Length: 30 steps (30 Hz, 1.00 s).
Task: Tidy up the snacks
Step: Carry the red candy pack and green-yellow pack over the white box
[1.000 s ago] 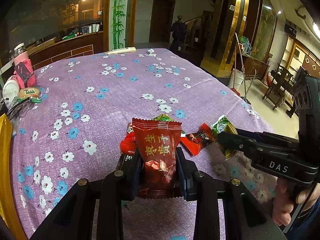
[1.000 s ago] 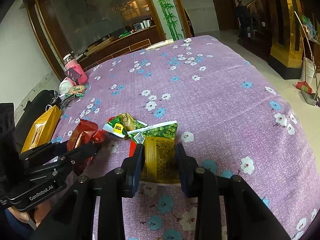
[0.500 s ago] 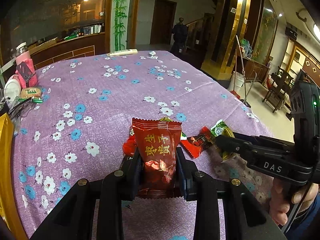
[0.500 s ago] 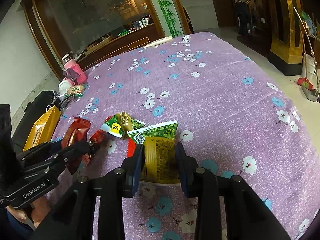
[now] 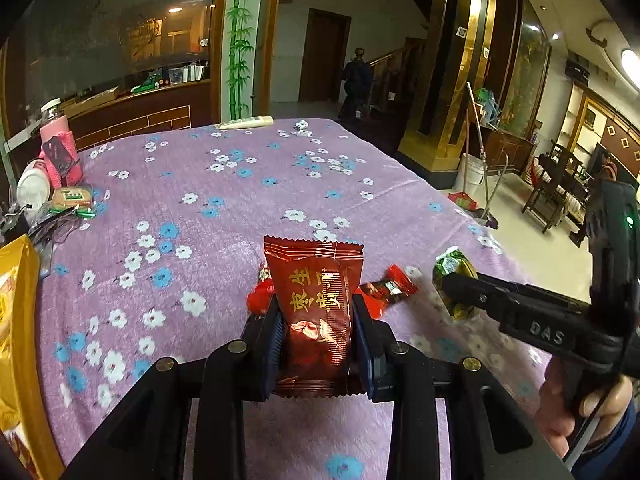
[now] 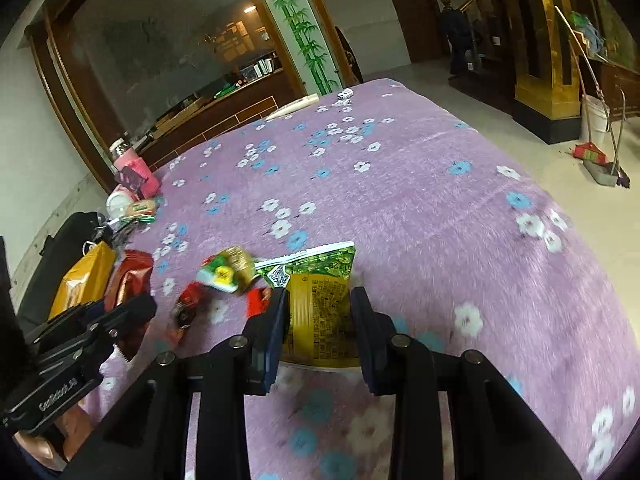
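The left gripper (image 5: 316, 336) is clamped on a red snack packet (image 5: 316, 312); the right gripper (image 6: 318, 324) grips a yellow-green packet (image 6: 320, 312) above the purple tablecloth (image 6: 400, 184).

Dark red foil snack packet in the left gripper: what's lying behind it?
Behind the dark red foil snack packet, a small bright red wrapper and a red candy packet peek out on the purple floral cloth; anything directly behind is covered.
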Each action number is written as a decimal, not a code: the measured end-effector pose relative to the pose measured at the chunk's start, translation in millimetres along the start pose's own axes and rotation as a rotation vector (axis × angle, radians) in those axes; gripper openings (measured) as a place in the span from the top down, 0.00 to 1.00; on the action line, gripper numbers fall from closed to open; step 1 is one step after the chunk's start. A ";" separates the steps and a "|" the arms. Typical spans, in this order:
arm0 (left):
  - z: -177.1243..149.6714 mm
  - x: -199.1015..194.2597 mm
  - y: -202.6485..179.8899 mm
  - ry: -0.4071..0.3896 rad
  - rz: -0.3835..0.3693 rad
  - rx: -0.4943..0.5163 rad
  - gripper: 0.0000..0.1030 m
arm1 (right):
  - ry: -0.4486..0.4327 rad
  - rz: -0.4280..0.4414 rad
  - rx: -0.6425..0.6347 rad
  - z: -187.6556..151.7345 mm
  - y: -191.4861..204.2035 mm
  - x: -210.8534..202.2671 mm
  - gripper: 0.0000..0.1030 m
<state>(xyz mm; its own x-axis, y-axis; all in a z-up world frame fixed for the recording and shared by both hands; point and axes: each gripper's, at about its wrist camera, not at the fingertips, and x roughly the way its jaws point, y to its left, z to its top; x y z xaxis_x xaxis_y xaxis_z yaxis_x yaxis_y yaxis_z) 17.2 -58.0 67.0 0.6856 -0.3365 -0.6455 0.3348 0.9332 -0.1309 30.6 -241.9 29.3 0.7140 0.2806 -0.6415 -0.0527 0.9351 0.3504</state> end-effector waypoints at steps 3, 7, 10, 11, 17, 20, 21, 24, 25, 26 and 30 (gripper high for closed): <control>-5.7 -16.4 3.7 -0.012 0.001 -0.003 0.69 | -0.006 0.017 0.004 -12.6 7.2 -13.1 0.70; -16.6 -40.3 16.5 -0.035 -0.003 -0.039 0.69 | 0.016 0.063 0.015 -30.1 20.5 -18.9 0.70; -25.7 -55.5 30.1 -0.050 0.013 -0.071 0.69 | 0.026 0.082 -0.007 -38.4 35.8 -20.9 0.70; -28.2 -60.4 35.4 -0.055 0.020 -0.083 0.69 | 0.028 0.088 -0.012 -39.9 38.7 -21.8 0.70; -39.4 -87.6 70.7 -0.090 0.074 -0.156 0.69 | 0.038 0.132 -0.081 -47.6 70.1 -24.9 0.70; -44.2 -98.2 88.0 -0.109 0.103 -0.191 0.68 | 0.055 0.154 -0.108 -51.9 84.8 -22.7 0.70; -45.4 -100.1 92.6 -0.112 0.109 -0.200 0.68 | 0.059 0.160 -0.113 -52.9 88.4 -22.1 0.70; -50.4 -108.2 109.8 -0.122 0.129 -0.237 0.68 | 0.080 0.187 -0.134 -55.0 102.5 -19.8 0.70; -52.5 -111.4 114.9 -0.128 0.138 -0.249 0.68 | 0.089 0.198 -0.142 -55.5 107.6 -19.0 0.70; -53.4 -114.1 120.3 -0.132 0.146 -0.260 0.68 | 0.096 0.208 -0.152 -56.3 112.9 -18.6 0.70; -58.4 -126.2 144.2 -0.156 0.180 -0.308 0.68 | 0.131 0.249 -0.209 -58.7 142.7 -15.4 0.70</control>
<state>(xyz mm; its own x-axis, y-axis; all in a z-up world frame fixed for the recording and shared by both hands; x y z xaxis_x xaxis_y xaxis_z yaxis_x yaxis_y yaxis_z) -58.8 126.4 85.6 0.8140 -0.1568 -0.5593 0.0066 0.9653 -0.2610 -28.9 -100.0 49.1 0.5665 0.5184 -0.6406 -0.3657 0.8547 0.3683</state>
